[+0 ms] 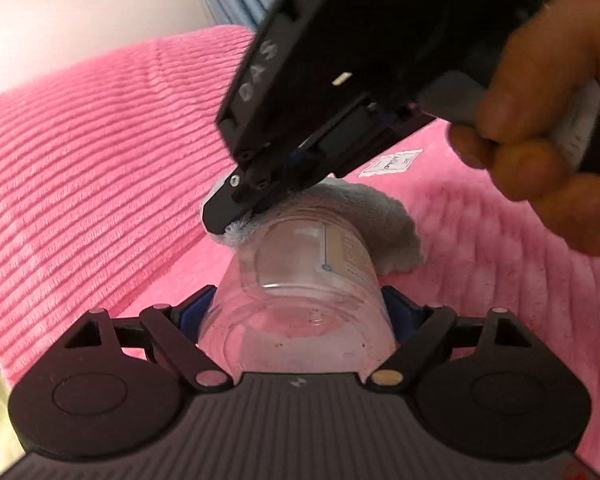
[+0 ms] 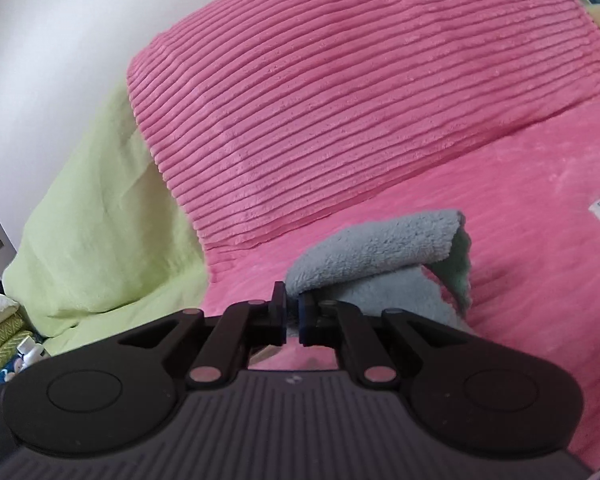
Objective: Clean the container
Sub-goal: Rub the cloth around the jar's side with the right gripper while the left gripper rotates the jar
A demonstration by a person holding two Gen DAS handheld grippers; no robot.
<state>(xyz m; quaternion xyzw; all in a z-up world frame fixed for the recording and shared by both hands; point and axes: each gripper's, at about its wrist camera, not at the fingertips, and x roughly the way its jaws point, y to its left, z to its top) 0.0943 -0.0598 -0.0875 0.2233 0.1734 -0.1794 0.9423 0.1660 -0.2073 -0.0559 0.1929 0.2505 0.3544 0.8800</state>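
Container rim is hidden beneath the grey microfibre cloth (image 1: 384, 224) that the right gripper (image 1: 236, 224) pinches against its far end. Clamped between the left gripper (image 1: 300, 316) fingers, the clear plastic jar (image 1: 308, 280) lies on its side (label partly legible, brown specks inside). From the right wrist, cloth (image 2: 380, 256) ahead hides the jar; pink ribbed blanket (image 2: 340, 92) lies beyond.

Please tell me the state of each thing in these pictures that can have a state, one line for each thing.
Left claw: shut on the container, one finger on each side.
Container: clear, held tilted, small specks still inside near the bottom.
Right claw: shut on the cloth.
Cloth: grey, folded, pressed against the far end of the container.
Hand: wrapped around the right claw's handle.
Pink blanket: spread flat, with a white label showing.
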